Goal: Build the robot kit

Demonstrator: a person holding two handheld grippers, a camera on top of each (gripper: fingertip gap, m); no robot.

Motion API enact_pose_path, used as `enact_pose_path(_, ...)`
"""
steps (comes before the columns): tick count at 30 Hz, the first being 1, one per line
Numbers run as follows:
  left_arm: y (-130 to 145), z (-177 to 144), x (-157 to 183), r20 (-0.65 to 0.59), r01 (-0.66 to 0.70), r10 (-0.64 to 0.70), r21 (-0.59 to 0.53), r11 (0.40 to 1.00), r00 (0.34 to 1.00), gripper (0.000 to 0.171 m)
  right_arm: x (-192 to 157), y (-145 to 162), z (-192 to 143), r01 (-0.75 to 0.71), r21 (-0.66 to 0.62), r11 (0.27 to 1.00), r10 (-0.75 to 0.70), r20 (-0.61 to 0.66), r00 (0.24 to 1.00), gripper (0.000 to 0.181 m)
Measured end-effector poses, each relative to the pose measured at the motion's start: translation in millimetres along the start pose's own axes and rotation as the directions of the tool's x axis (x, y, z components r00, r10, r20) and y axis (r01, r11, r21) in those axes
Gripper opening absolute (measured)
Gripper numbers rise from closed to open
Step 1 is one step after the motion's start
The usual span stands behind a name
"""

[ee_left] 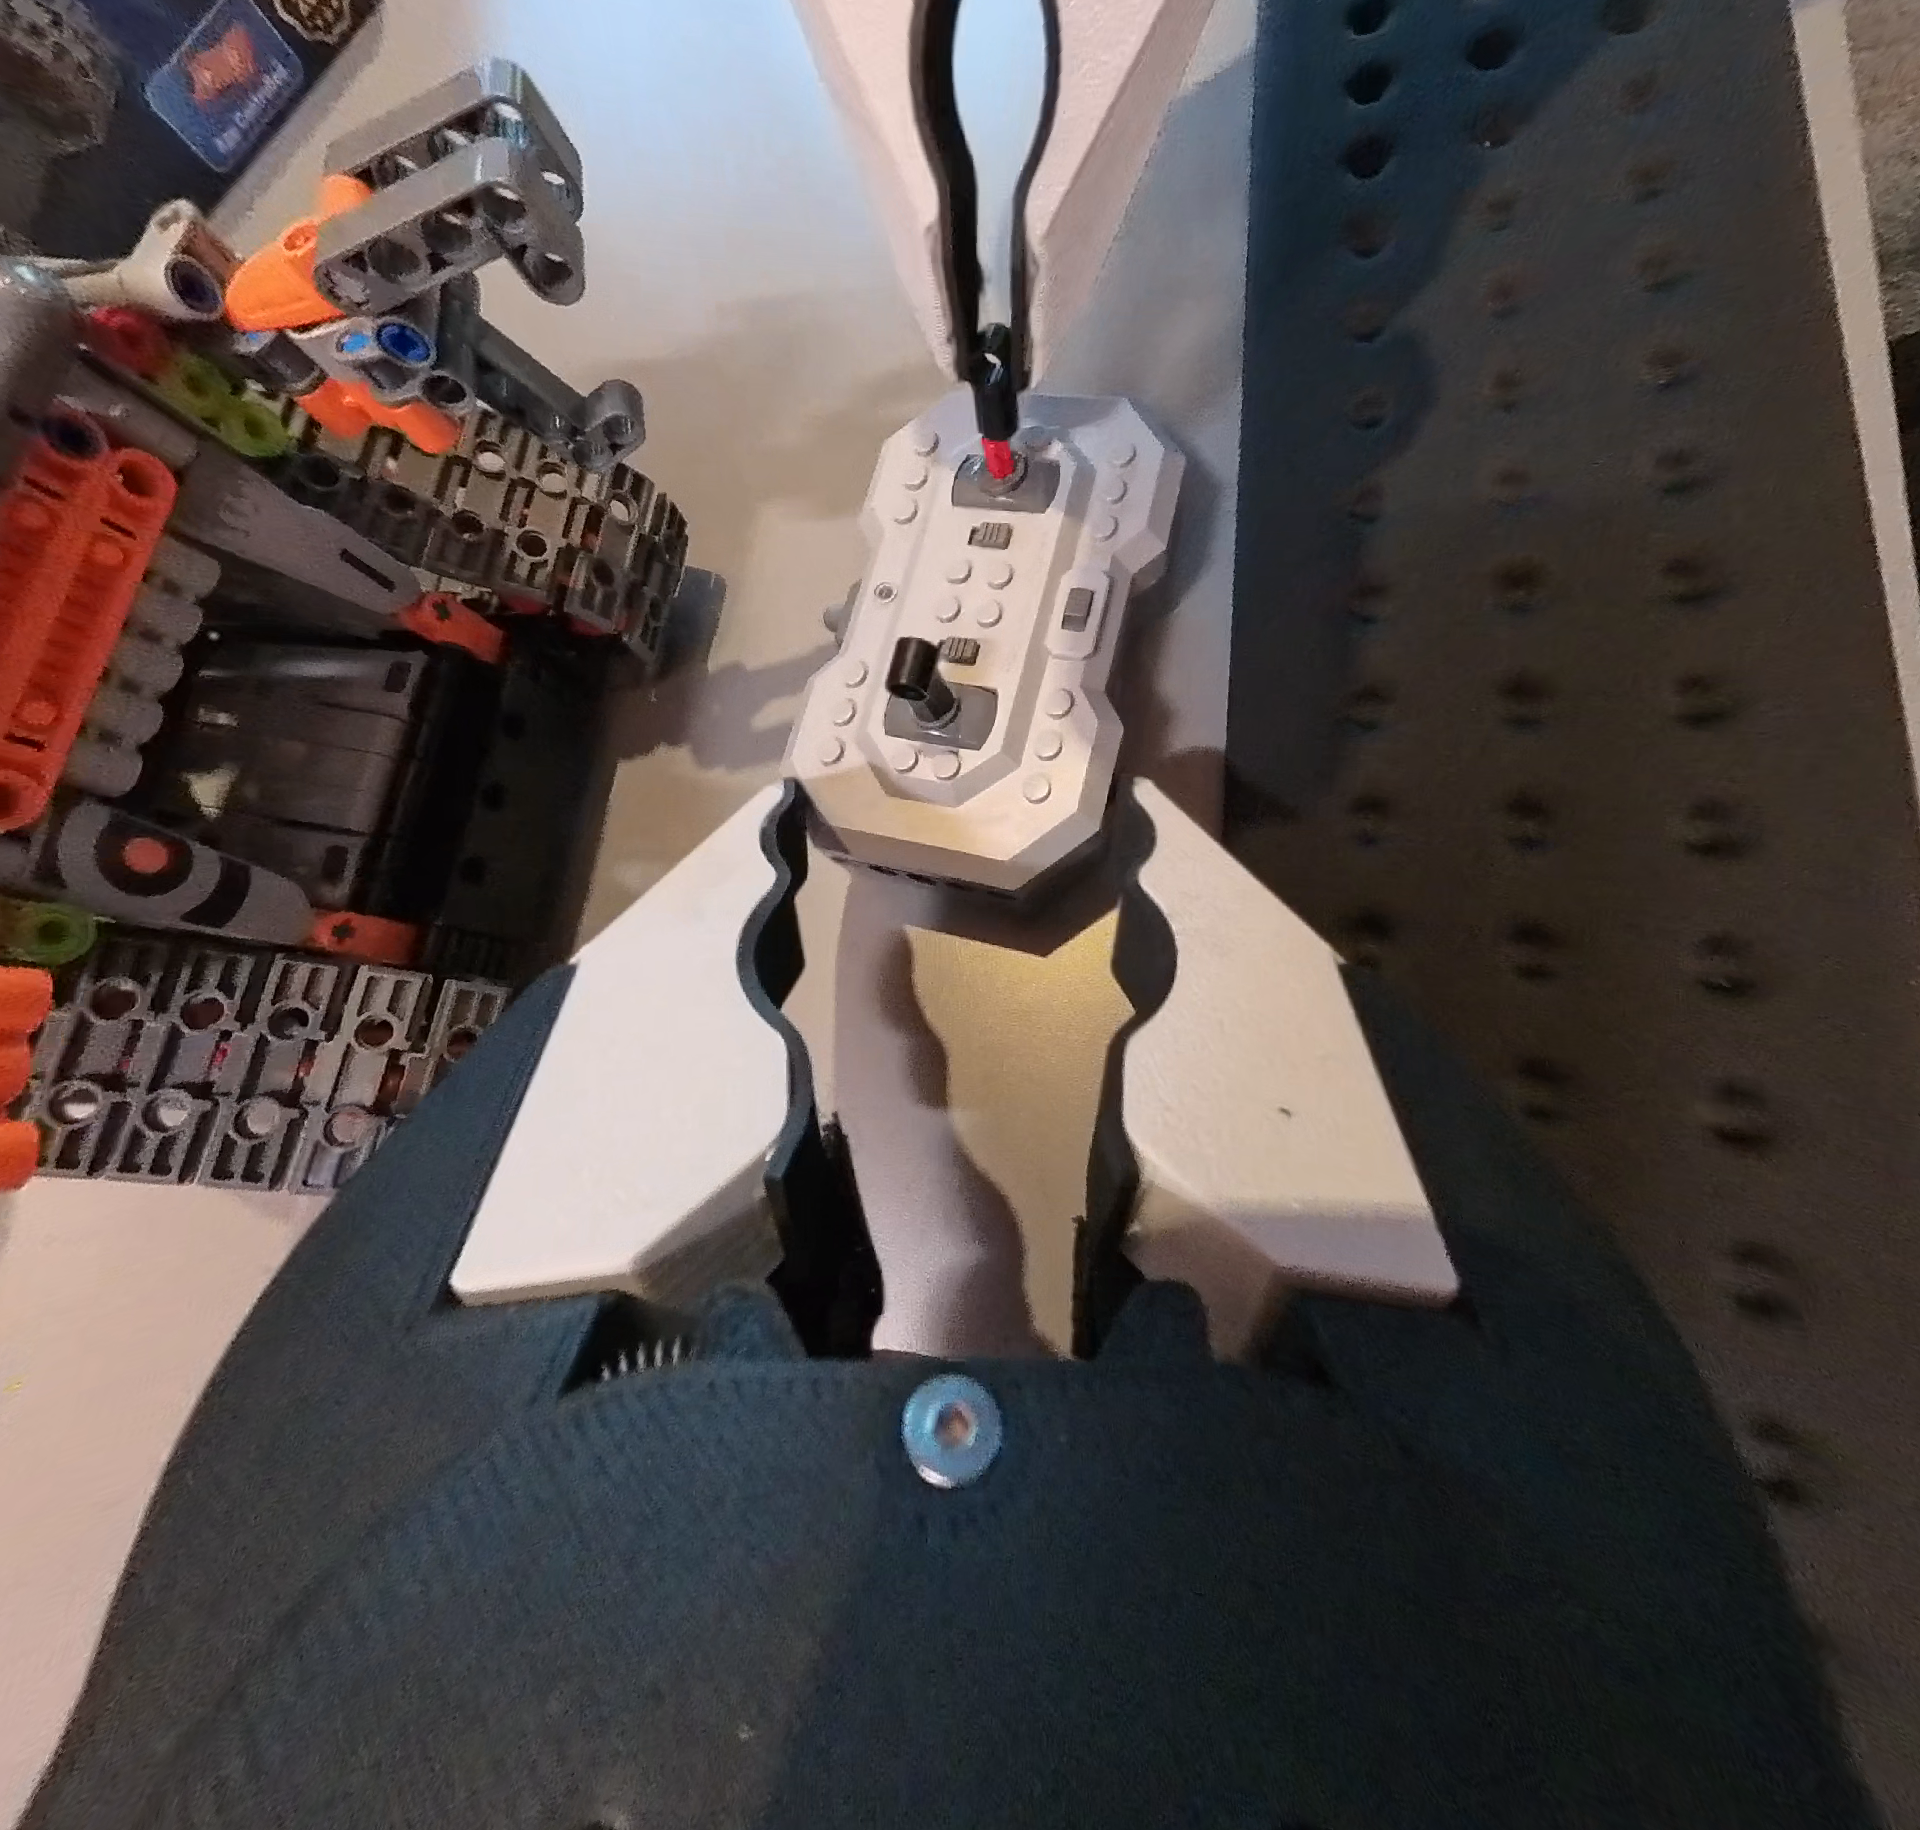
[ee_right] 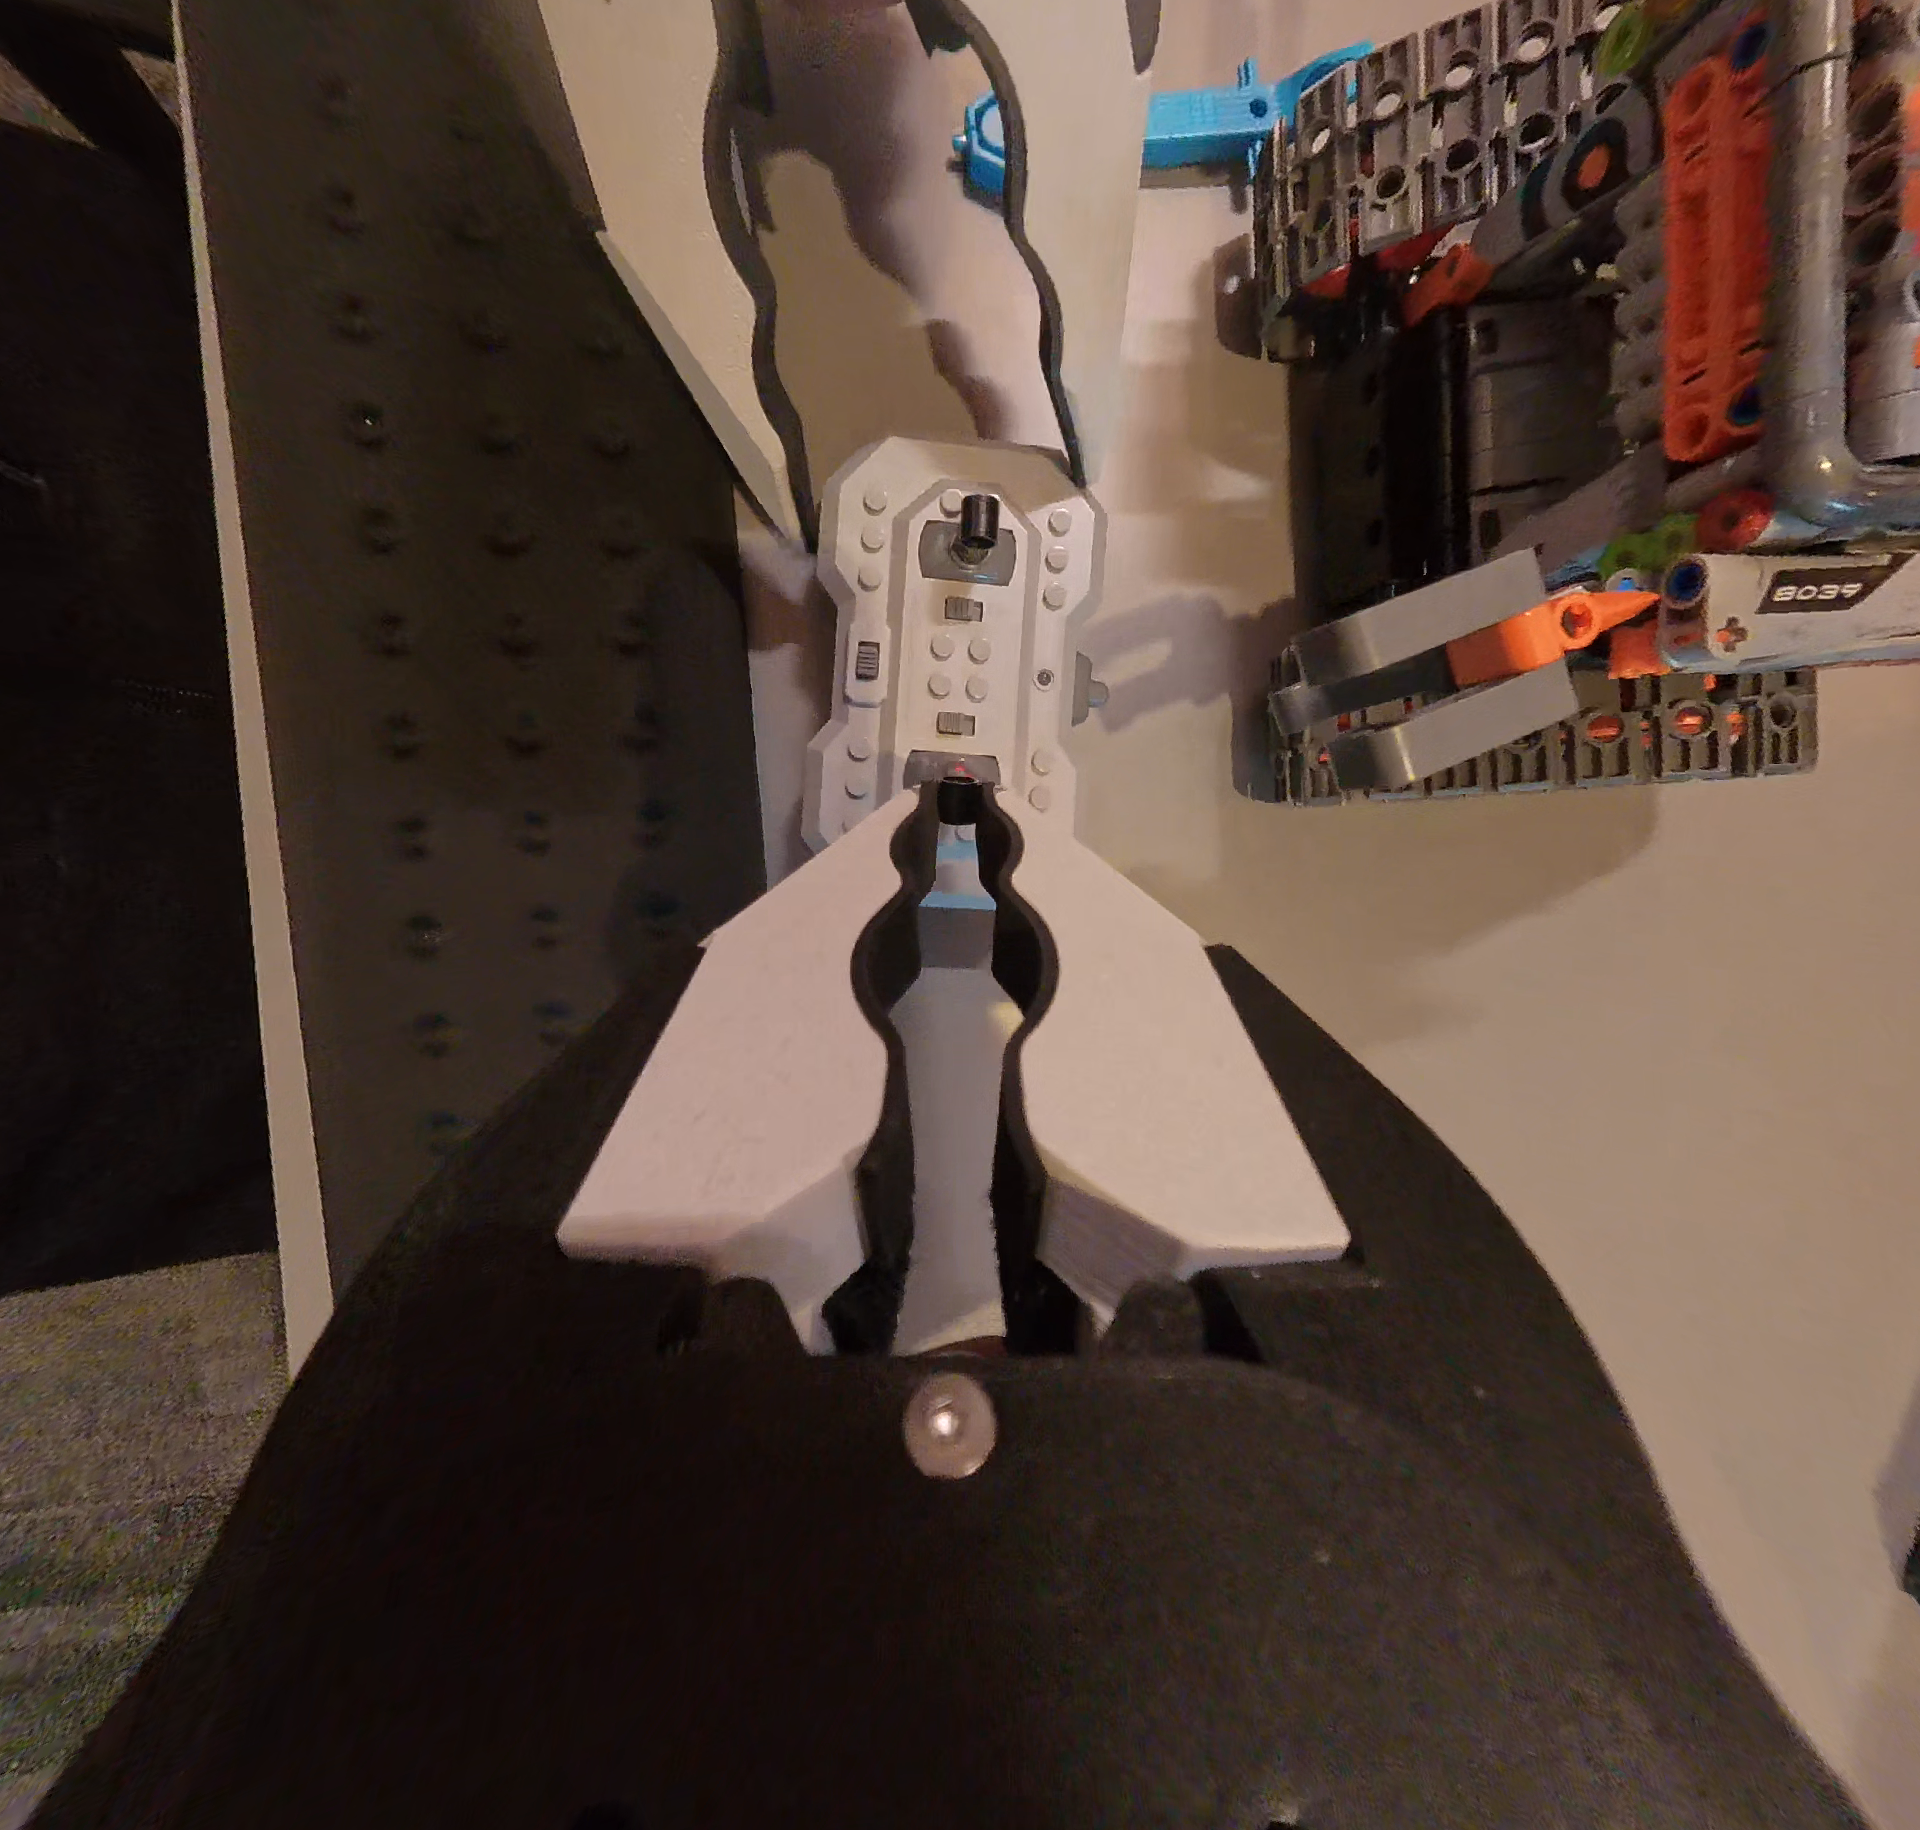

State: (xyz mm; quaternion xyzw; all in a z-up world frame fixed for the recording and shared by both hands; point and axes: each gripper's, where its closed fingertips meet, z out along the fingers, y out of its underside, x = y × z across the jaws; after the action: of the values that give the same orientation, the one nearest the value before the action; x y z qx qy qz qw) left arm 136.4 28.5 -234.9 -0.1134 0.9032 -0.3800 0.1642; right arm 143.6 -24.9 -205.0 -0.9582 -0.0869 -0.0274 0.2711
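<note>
Gripping from both ends, you hold the pale grey studded plastic remote-control box [ee_left: 982, 627] with its two small lever sticks, close above or on the white surface [ee_left: 665, 170]; contact underneath cannot be told. Your left tool [ee_left: 961, 824] has its white fingers with wavy black pads closed on the near end of the box's body, seen from the left wrist view. Your right tool [ee_right: 956, 804] is pinched nearly shut on the short black lever knob with a red stem [ee_right: 958, 793] at the opposite end.

The risks, as I judge them: the right tool clamps a thin stick, so any sideways twist or pull of your right hand could bend or snap it off, or the knob could slip from between the pads. The left tool catches only the end of the box, so if the two hands drift apart or rotate against each other, the box could lever out of that grip. The other black lever stick [ee_left: 914, 674] sits just ahead of the left fingers and could be knocked.

Both tools point straight at each other along the box's long axis, roughly level with it. To one side stands the tracked toy vehicle built of grey, orange and black perforated bricks [ee_right: 1558, 378], near but apart; on the other side is a dark perforated panel [ee_left: 1507, 533].
</note>
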Motion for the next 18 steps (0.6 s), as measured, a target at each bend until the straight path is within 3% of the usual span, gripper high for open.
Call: enact_pose_path(18, -6.7, 6.4, 6.0, 0.076, -0.050, 0.050, 0.001, 0.999, 0.996, 0.056, -2.2, 7.4, -2.1, 0.086, -0.256, 0.963, -0.099, -0.037, 0.994, 0.004)
